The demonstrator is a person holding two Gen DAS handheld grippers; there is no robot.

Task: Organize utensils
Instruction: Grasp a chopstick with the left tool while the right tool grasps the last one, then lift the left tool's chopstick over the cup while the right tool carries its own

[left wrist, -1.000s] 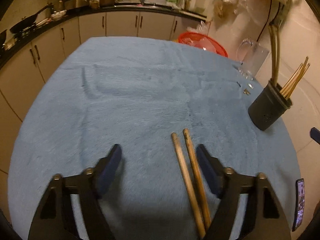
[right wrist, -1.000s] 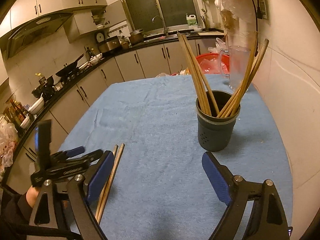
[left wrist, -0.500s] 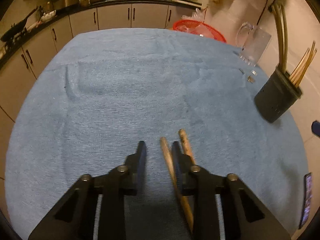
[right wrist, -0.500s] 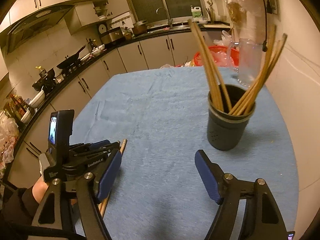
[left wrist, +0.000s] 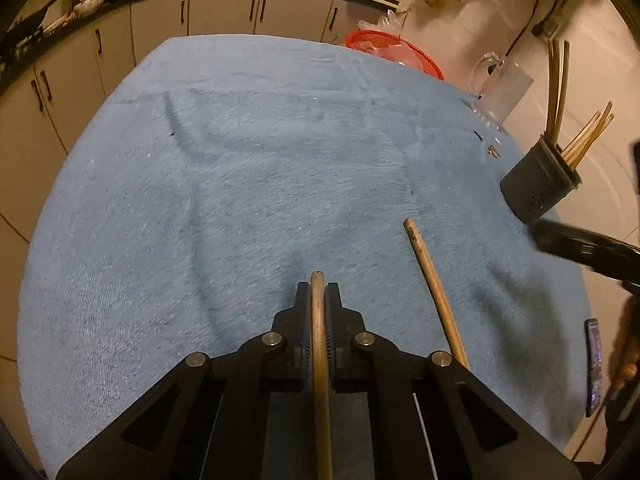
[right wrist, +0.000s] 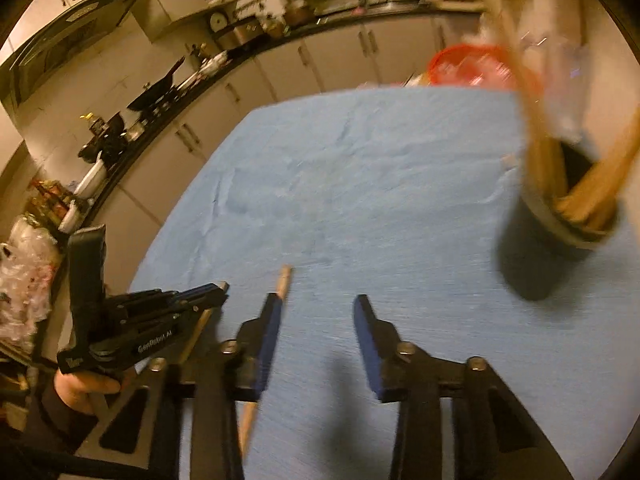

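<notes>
Wooden chopstick clamped by left gripper | right gripper parted, closing, empty

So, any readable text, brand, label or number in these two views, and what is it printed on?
"GenRobot.AI": white lettering on the side of the left claw, right wrist view.
A white logo mark at the butt of that same body: too small to read.
Round dial on the far counter: blurred, unreadable.
Phone screen at the table edge, left wrist view: lit, nothing legible.
No other text.
</notes>
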